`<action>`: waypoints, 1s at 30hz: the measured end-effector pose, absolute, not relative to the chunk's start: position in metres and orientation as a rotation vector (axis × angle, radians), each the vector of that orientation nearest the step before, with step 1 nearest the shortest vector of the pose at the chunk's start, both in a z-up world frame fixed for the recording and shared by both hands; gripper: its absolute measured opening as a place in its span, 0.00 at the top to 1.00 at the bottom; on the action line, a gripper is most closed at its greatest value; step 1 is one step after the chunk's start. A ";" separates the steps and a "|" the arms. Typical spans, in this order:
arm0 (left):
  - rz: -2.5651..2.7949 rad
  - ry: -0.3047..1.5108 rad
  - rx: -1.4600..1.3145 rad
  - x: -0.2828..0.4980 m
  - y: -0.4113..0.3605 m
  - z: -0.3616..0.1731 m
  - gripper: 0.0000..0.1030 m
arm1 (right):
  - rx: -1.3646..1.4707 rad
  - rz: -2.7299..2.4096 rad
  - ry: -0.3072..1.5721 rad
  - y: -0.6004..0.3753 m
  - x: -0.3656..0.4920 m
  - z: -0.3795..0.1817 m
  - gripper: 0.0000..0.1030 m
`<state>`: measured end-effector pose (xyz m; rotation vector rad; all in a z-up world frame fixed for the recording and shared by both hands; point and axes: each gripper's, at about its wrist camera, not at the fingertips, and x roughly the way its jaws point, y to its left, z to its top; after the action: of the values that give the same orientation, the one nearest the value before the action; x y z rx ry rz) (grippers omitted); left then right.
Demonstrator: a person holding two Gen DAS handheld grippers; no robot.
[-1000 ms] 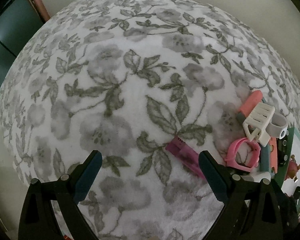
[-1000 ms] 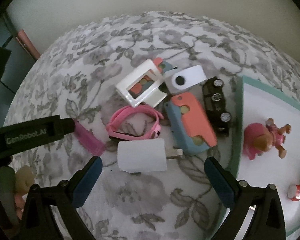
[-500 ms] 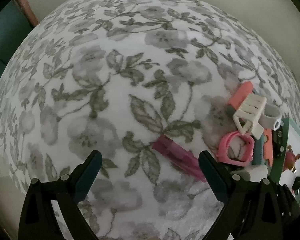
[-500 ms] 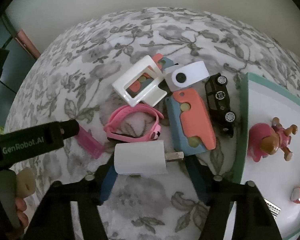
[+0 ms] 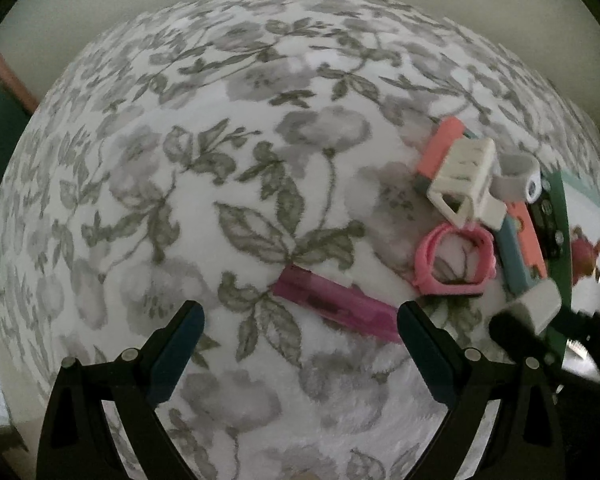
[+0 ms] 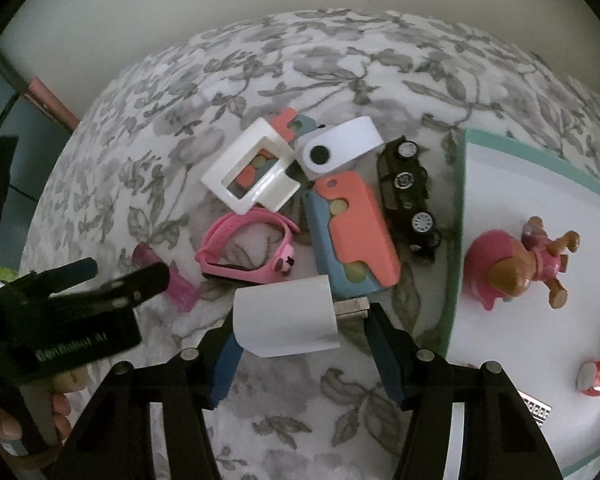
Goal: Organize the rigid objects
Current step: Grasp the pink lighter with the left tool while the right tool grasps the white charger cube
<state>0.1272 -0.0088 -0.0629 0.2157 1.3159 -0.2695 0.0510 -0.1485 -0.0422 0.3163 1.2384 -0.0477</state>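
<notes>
A counter [image 6: 300, 420] draped in a white plush cloth printed with grey flowers and leaves is seen against a plain pale wall. The right gripper [image 6: 298, 328] is closed on a white charger block [image 6: 286, 322], its metal plug pointing towards a teal-rimmed white tray [image 6: 456, 240] on which a pink toy figure [image 6: 516, 270] lies. Just beyond the block, a pink wristband [image 6: 244, 252], a white frame [image 6: 250, 172], a coral-and-blue case [image 6: 352, 236] and a black toy car [image 6: 408, 196] are clustered. The left gripper [image 5: 300, 328] is held wide open above a magenta clip [image 5: 336, 304], with nothing gripped.
</notes>
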 end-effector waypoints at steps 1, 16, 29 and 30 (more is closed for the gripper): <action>-0.278 1.309 0.230 0.126 -0.012 -0.062 0.06 | 0.320 -0.049 1.238 -0.149 0.051 -0.041 0.40; -0.353 1.287 0.385 0.095 -0.042 -0.071 0.06 | 0.351 -0.059 1.255 -0.155 0.048 -0.040 0.40; -0.343 1.249 0.415 0.107 -0.054 -0.085 0.06 | 0.375 -0.067 1.265 -0.158 0.047 -0.042 0.40; -0.343 1.250 0.410 0.108 -0.054 -0.086 0.06 | 0.378 -0.069 1.266 -0.158 0.047 -0.043 0.40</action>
<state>0.1083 -0.0537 -0.0855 0.4102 1.2501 -0.3430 0.0466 -0.1585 -0.0427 0.3783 1.2663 -0.0688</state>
